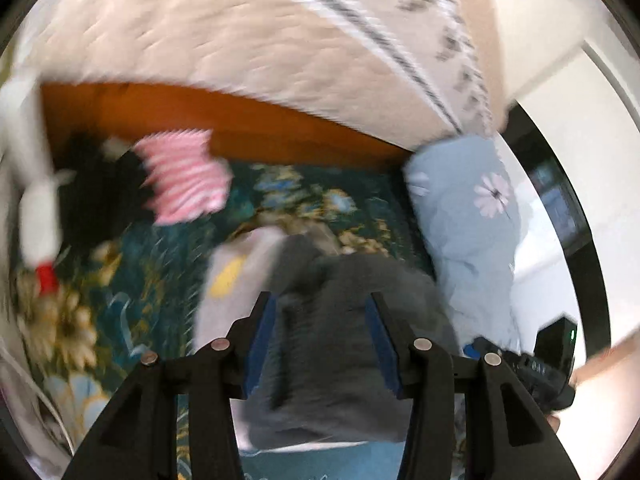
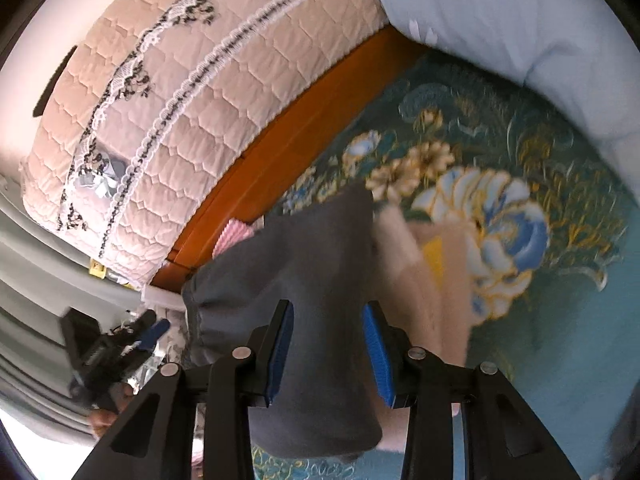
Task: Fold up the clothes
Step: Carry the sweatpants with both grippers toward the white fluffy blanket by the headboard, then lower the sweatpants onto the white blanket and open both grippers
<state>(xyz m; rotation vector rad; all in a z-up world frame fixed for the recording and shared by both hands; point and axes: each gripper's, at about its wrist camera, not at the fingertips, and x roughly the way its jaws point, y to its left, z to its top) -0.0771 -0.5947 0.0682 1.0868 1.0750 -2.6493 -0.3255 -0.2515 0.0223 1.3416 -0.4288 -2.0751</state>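
The garment [image 2: 316, 280] lies on the bedspread [image 2: 540, 280] — headboard [image 2: 180, 120] behind, pillow [image 2: 520, 20] beside.

My surroundings: floral teal bedspread [image 2: 500, 168], centre right; quilted beige headboard cover [image 2: 192, 92], upper left; orange wooden rail [image 2: 288, 152] beneath it; pale blue flowered pillow [image 2: 520, 20], upper right.

- left wrist view looks steeply down, close over a grey garment [image 1: 332, 344] on the floral sheet [image 1: 320, 196].
- right wrist view shares both, plus the quilted headboard [image 2: 192, 92].
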